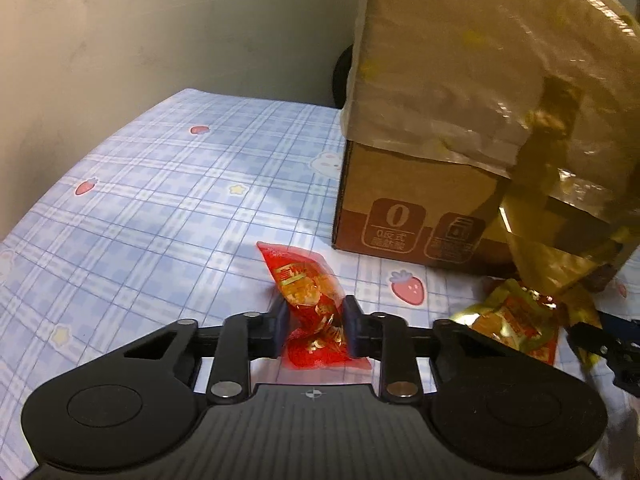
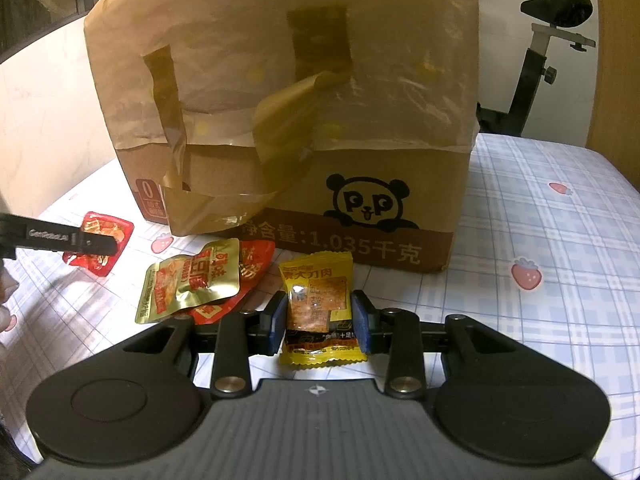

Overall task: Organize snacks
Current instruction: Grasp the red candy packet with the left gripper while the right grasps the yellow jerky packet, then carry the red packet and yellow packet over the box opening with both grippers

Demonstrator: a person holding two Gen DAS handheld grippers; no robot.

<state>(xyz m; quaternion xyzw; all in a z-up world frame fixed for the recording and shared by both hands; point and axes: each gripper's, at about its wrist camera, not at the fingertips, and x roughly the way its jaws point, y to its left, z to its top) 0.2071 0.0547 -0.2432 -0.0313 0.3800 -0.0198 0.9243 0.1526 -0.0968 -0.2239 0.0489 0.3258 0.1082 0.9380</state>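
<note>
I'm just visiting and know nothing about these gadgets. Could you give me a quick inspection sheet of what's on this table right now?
Surface: blue checked tablecloth printed with strawberries and stars.
Job's things: red foil snack packet; yellow snack packet; gold foil snack packet lying on top of another red packet, in front of the box.
Clutter: tall brown cardboard box with a panda logo, wrapped in plastic film and loose brown tape.
Grippers: left gripper shut on the red foil packet; right gripper shut on the yellow packet.
Cables: nothing seen.
Surroundings: pale wall; black exercise bike seat on its post behind the table.
</note>
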